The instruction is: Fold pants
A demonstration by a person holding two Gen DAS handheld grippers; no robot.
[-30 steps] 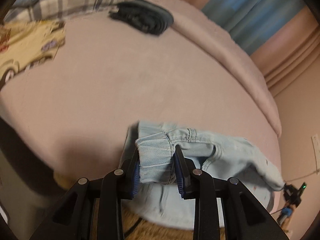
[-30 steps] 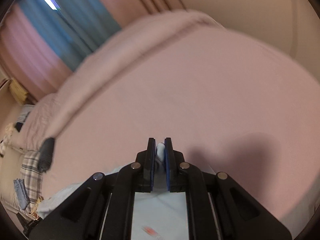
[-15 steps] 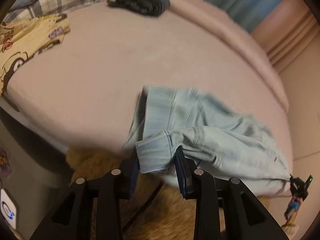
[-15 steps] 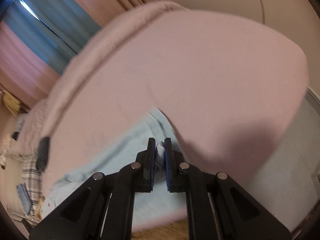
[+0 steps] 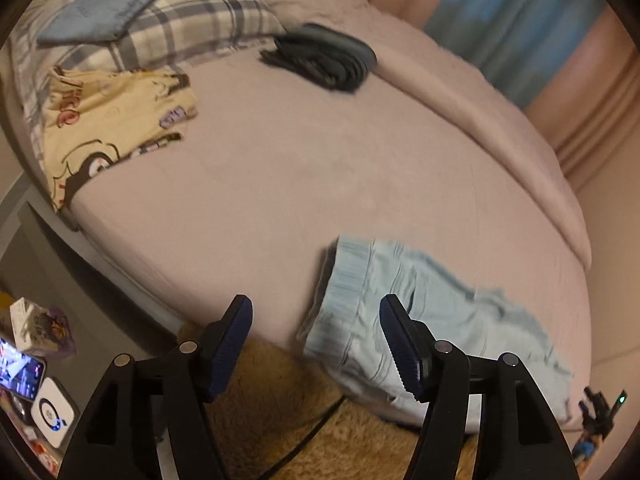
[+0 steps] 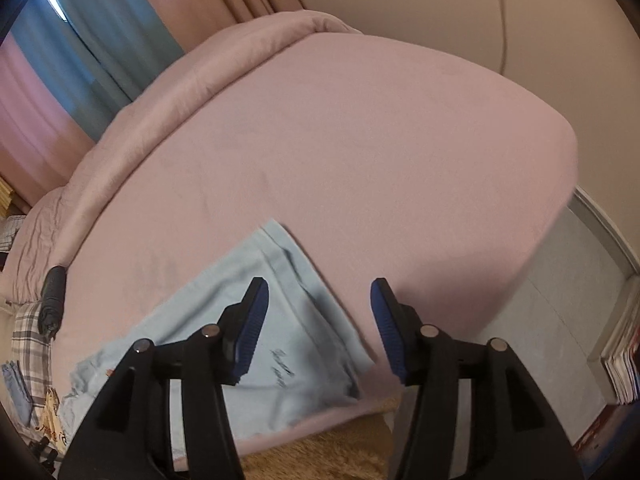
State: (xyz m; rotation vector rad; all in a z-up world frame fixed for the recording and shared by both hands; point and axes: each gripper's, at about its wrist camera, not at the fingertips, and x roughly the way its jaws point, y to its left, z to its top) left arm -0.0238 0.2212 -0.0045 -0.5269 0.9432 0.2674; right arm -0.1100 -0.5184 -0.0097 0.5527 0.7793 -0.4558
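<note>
Both grips let go since half a second back: we had the waistband pinched in the left gripper (image 5: 316, 320) and a hem corner in the right gripper (image 6: 318, 308), now neither holds cloth

Left jaws are opening, about half spread, blue pads clear of fabric. Light blue pants (image 5: 420, 320) lie on the pink bed (image 5: 300, 168) at its near edge, ribbed waistband end seen through the gap between our left fingers (image 5: 234, 336) and partly behind the right-hand one. No contact visible

Right jaws are opening too, similar spread. Leg end of the pants (image 6: 280, 320) lies flat on the sheet under the left finger (image 6: 248, 324); other finger is over bare sheet. Small dark print shows on the cloth between the fingers. Pads look clear of the fabric

Pants run along the bed's near edge, rumpled in the middle, part of the edge overhanging toward the tan shaggy rug (image 5: 280, 412)

Elsewhere on the bed: black folded garment (image 5: 324, 58) near the rolled pink duvet (image 5: 460, 92), yellow printed garment (image 5: 108, 120), plaid pillow (image 5: 180, 28) with a blue folded piece (image 5: 104, 12) on top, all well apart from the pants
</note>
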